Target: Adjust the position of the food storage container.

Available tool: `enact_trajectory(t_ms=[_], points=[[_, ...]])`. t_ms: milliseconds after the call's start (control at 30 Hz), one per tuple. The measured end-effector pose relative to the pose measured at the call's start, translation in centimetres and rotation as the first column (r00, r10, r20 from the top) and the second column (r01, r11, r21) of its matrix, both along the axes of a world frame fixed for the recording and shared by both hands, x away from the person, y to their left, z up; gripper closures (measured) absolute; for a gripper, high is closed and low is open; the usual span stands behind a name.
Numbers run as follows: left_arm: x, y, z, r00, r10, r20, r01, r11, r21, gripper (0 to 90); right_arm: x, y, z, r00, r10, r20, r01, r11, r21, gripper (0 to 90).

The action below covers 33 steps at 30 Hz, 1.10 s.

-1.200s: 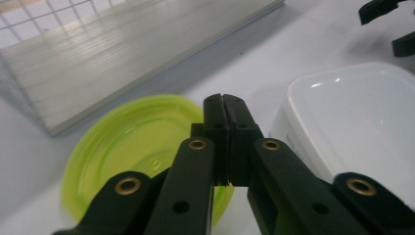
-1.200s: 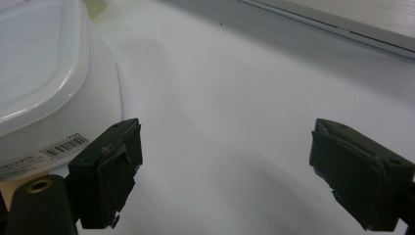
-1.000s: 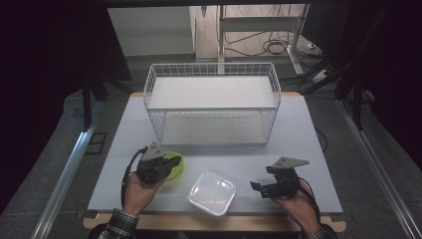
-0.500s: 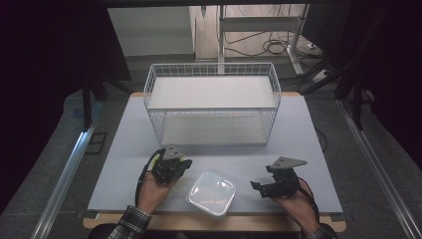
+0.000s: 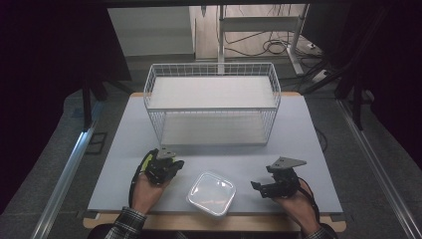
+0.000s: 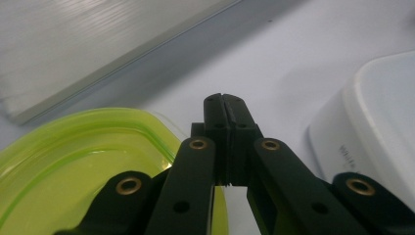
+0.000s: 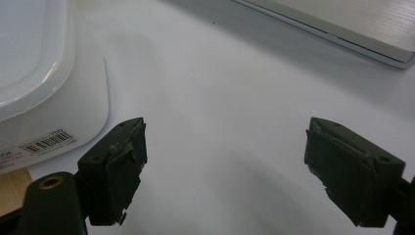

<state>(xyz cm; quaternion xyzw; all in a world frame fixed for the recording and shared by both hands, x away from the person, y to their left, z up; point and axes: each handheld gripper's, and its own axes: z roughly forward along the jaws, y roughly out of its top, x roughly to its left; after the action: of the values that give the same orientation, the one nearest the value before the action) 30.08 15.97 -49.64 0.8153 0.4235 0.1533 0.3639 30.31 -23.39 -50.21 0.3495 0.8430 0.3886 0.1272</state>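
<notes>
A white square container [image 5: 211,193] with its lid on sits near the table's front edge, between my two grippers. My left gripper [image 5: 171,167] is shut just left of it, jaws pressed together over the rim of a yellow-green lid [image 6: 73,166]. That green lid [image 5: 146,160] peeks out at the gripper's left side. Nothing shows between the shut fingertips [image 6: 225,104]. My right gripper [image 5: 256,187] is open to the right of the container, low over the table, its jaws wide apart. The container's corner [image 7: 44,88] lies just left of them.
A white wire basket [image 5: 212,102] with a pale board in its bottom stands across the back middle of the grey table [image 5: 308,144]. Its board edge [image 7: 342,34] lies ahead of the right gripper. Bare table stretches between basket and grippers.
My left gripper has moved right, from the left of the green lid to over it, and now hides most of it. The right gripper and the container have stayed put.
</notes>
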Motion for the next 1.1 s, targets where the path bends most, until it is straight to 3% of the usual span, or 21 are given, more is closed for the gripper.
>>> enact_trajectory(t_ms=[100, 467, 600, 700, 767, 967, 1100], points=[[-0.1, 1.0, -0.1, 0.9998, 0.022, 0.0, -0.022, 0.9997, -0.011, 89.9, 0.0, 0.0, 0.0, 1.0, 0.005, 0.002, -0.005, 1.0, -0.004, 16.9], [-0.3, 3.4, -0.3, 0.9959, 0.088, 0.019, -0.088, 0.996, 0.011, 89.9, -0.2, 0.1, 0.2, 1.0, 0.006, 0.005, -0.006, 1.0, -0.004, 19.4], [-0.9, 3.2, 0.2, 0.9969, 0.065, 0.045, -0.064, 0.9978, -0.015, 89.8, -0.4, 0.2, 0.4, 0.9999, 0.013, 0.0, -0.013, 1.0, -0.015, 25.7], [-1.7, 2.7, 0.4, 0.9974, 0.029, 0.065, -0.027, 0.999, -0.035, 89.8, -0.7, 0.4, 0.6, 0.9995, 0.03, -0.011, -0.031, 0.999, -0.03, 37.8], [-2.3, 2.2, 0.4, 0.9977, 0.001, 0.067, 0.002, 0.9989, -0.047, 89.7, -1.1, 0.7, 0.8, 0.9981, 0.059, -0.018, -0.06, 0.997, -0.041, 50.6], [-3.7, 0.9, -0.3, 0.9964, -0.079, 0.03, 0.081, 0.9942, -0.071, 89.7, -2.7, 2.1, 1.4, 0.9895, 0.141, -0.032, -0.143, 0.988, -0.061, 77.6], [-4.1, 0.2, -0.8, 0.9937, -0.112, 0.0, 0.112, 0.9912, -0.07, 89.7, -3.7, 3.3, 1.7, 0.9804, 0.19, -0.051, -0.194, 0.979, -0.064, 88.0]])
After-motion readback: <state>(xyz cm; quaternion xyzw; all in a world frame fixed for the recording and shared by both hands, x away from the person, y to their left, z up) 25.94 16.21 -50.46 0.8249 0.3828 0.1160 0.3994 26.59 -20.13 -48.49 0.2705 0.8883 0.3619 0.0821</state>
